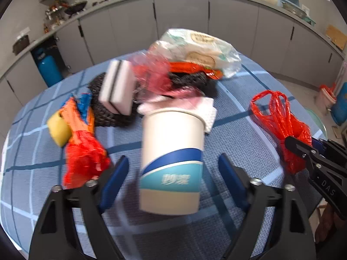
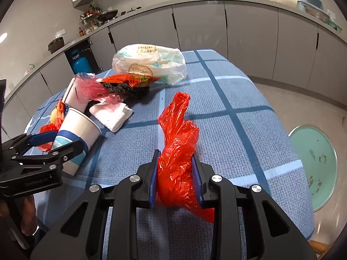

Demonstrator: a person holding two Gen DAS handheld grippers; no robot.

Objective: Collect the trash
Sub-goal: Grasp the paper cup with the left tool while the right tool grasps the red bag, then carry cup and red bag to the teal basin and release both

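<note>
A white paper cup (image 1: 172, 147) with a blue and teal band stands tilted and blurred between the blue pads of my left gripper (image 1: 173, 157). A gap shows on each side of it, so the jaws are open around it. The right wrist view shows the same cup (image 2: 80, 127) leaning inside the left gripper (image 2: 67, 139). My right gripper (image 2: 175, 153) is shut on a crumpled red plastic bag (image 2: 177, 134) that rests on the table. The bag (image 1: 279, 117) and right gripper (image 1: 303, 149) also show at the right of the left wrist view.
A blue checked tablecloth (image 2: 238, 130) covers the table. Behind the cup lie a white sponge (image 1: 118, 88), a yellow sponge (image 1: 57, 130), an orange-red net bag (image 1: 84, 158), black mesh pads (image 1: 190, 80), pink wrap (image 1: 151, 73), a folded white cloth (image 1: 209, 112) and a white printed bag (image 1: 201, 49). A teal stool (image 2: 314, 166) stands beside the table.
</note>
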